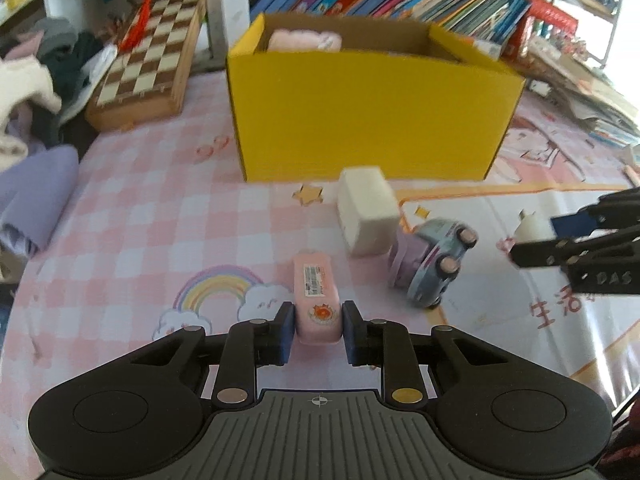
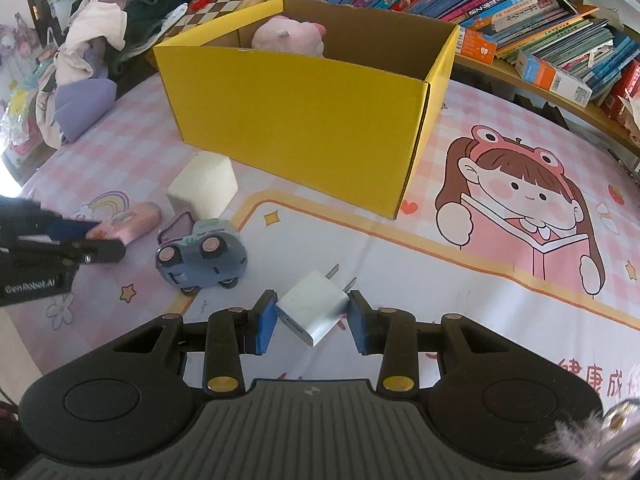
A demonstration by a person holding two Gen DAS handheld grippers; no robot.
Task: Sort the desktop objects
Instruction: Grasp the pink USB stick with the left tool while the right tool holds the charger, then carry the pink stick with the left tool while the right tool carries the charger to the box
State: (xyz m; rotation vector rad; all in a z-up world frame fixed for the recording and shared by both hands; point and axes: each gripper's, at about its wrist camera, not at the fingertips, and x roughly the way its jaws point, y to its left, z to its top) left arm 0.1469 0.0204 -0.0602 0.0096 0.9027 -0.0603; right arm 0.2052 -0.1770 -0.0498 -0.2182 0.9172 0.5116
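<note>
A pink eraser-like block [image 1: 316, 280] with a barcode label lies on the pink checked tablecloth. My left gripper [image 1: 318, 330] is shut on its near end, both blue pads against its sides; the right wrist view shows the same block [image 2: 132, 218]. My right gripper [image 2: 314, 322] is shut on a white plug charger [image 2: 314, 306], turned diagonally with its prongs pointing away. From the left wrist view the right gripper [image 1: 534, 240] comes in from the right with the charger [image 1: 530, 226] in it. Behind stands an open yellow cardboard box [image 1: 372, 116] holding a pink plush [image 2: 288, 34].
A white block [image 1: 366, 210] stands in front of the box. A blue-and-lilac toy car [image 1: 432, 264] lies tipped on its side beside it. A chessboard [image 1: 148, 60] and a pile of clothes [image 2: 100, 28] sit at the far left. Books [image 2: 520, 12] line the shelf behind.
</note>
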